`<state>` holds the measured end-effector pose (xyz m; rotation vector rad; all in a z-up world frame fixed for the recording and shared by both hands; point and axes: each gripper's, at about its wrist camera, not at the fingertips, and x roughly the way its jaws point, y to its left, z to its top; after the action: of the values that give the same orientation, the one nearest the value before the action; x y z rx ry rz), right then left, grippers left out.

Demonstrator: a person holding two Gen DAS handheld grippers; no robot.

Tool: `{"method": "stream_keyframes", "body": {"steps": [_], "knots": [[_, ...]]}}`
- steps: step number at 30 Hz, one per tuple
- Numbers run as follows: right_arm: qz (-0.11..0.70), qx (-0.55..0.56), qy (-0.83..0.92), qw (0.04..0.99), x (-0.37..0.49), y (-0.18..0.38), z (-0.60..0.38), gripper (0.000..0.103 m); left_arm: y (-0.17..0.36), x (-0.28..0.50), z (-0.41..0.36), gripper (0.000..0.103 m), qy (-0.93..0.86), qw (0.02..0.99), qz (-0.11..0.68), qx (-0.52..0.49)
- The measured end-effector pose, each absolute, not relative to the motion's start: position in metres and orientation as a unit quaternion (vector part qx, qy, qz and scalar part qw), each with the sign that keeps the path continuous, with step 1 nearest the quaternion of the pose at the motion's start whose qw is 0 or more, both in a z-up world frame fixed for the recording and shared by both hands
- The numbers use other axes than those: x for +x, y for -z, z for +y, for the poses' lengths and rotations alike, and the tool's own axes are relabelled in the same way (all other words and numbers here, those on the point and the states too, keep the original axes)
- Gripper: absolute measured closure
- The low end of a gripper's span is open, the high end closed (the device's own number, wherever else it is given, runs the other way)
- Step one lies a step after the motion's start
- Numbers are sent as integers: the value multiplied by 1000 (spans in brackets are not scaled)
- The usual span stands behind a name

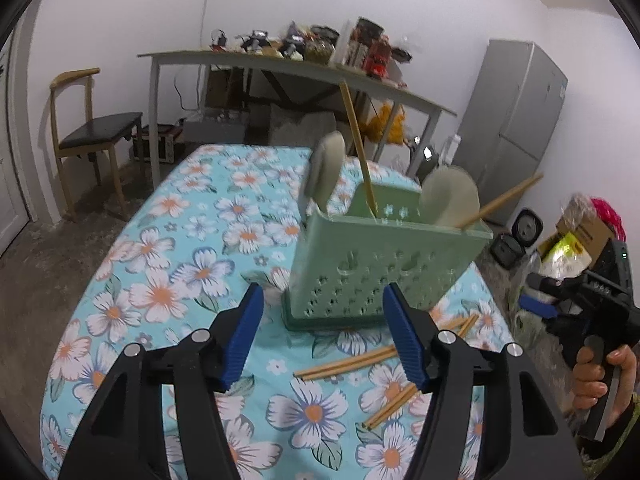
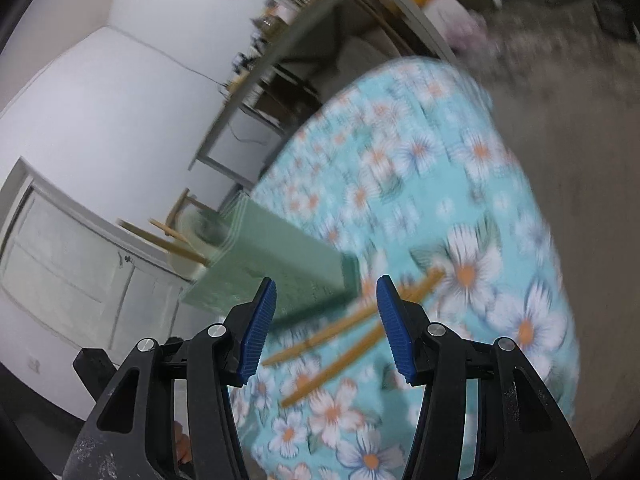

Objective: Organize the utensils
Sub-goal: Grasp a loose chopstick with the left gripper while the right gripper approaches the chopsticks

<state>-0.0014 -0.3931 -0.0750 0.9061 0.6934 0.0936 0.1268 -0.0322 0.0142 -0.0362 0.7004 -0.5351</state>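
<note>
Chopsticks [image 2: 352, 332] lie loose on the floral cloth [image 1: 168, 248] beneath your right gripper [image 2: 326, 328] and beside your left gripper [image 1: 322, 336], both open and empty, near the green caddy [image 1: 376, 256].

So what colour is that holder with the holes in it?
Pale mint green. The holder shows best in the left wrist view, standing on the flowered tablecloth.

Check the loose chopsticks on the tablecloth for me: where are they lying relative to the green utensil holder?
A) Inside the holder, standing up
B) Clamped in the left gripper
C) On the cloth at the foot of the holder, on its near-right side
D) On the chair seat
C: the loose chopsticks lie flat on the floral tablecloth just in front of the green utensil holder, and the left gripper stands open and empty.
</note>
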Motion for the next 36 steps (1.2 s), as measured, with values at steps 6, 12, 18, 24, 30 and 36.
{"method": "stream_keyframes", "body": {"steps": [6,12,18,24,30,36], "knots": [[368,479,-49,796,7,122,-389,62,4,127,-43,43,268,891,365,-12],[385,515,-37,765,18,155,-391,72,9,125,-46,43,270,889,371,-10],[376,531,-33,759,20,165,-390,80,11,125,-47,43,272,886,376,-11],[373,540,-35,754,14,171,-393,94,12,123,-49,43,276,884,376,-11],[369,541,-49,754,6,167,-396,95,14,123,-49,43,277,882,380,-10],[370,535,-47,759,-9,160,-409,95,19,121,-55,43,279,878,388,-1]]}}
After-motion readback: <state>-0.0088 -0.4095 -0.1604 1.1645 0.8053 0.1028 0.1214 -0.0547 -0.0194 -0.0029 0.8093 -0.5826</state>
